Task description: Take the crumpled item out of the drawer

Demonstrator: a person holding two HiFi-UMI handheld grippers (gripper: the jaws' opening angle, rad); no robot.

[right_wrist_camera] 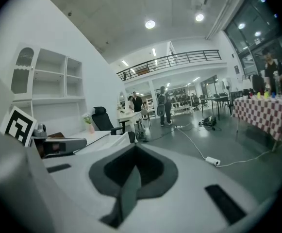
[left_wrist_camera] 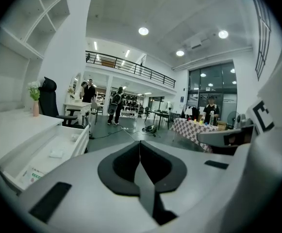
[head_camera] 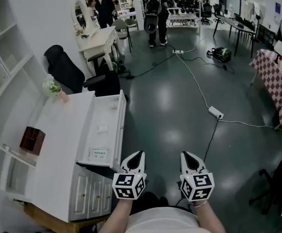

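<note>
A white desk (head_camera: 58, 130) stands at the left with its drawer (head_camera: 115, 130) pulled open. A small white crumpled item (head_camera: 102, 128) lies in the middle of the drawer, with a printed card (head_camera: 99, 153) nearer me and another small white piece (head_camera: 112, 106) at the far end. The left gripper view shows the crumpled item (left_wrist_camera: 56, 153) inside the drawer (left_wrist_camera: 80, 142). My left gripper (head_camera: 137, 154) hangs shut and empty just right of the drawer's near corner. My right gripper (head_camera: 187, 155) is beside it over the floor, also shut and empty.
On the desk are a brown box (head_camera: 32, 140) and a flower vase (head_camera: 53, 88). A black office chair (head_camera: 70, 72) stands behind the desk. A power strip (head_camera: 215, 112) with cables lies on the floor. A checkered table (head_camera: 279, 81) stands at the right, and people (head_camera: 155, 8) stand far back.
</note>
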